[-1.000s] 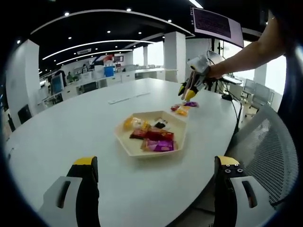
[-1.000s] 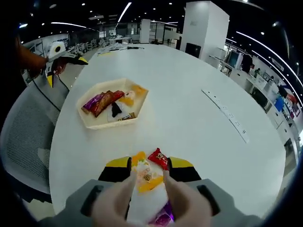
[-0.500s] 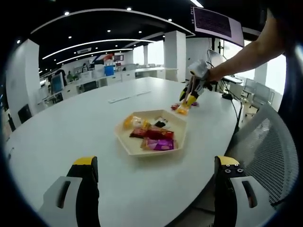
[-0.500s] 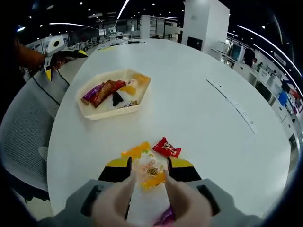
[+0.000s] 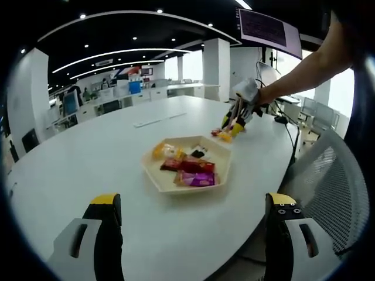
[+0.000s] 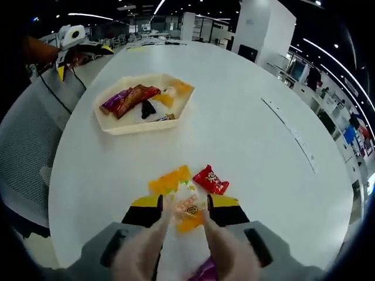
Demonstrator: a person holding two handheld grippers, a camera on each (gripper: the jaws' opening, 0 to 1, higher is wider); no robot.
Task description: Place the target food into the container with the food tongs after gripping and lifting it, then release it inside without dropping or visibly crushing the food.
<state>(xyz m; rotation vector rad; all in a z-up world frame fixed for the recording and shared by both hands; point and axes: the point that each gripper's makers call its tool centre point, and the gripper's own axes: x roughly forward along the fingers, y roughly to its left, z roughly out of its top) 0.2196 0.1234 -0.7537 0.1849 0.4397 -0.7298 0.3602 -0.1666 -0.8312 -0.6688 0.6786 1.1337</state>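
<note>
The right tongs (image 6: 186,211), closed on a white-and-orange wrapped snack (image 6: 188,205), have risen off the table (image 6: 246,140), leaving orange and red packets behind, so the carry to the tray (image 6: 126,126) can begin; the left tongs (image 5: 190,225) hang open.

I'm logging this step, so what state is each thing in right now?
Right gripper: shut on tongs.
Tongs: closed on a snack packet, lifted off the table.
Left gripper: open, holding nothing.
Tray: upright, holding several snacks.
Red packet and orange packet: lying loose on the table.
</note>
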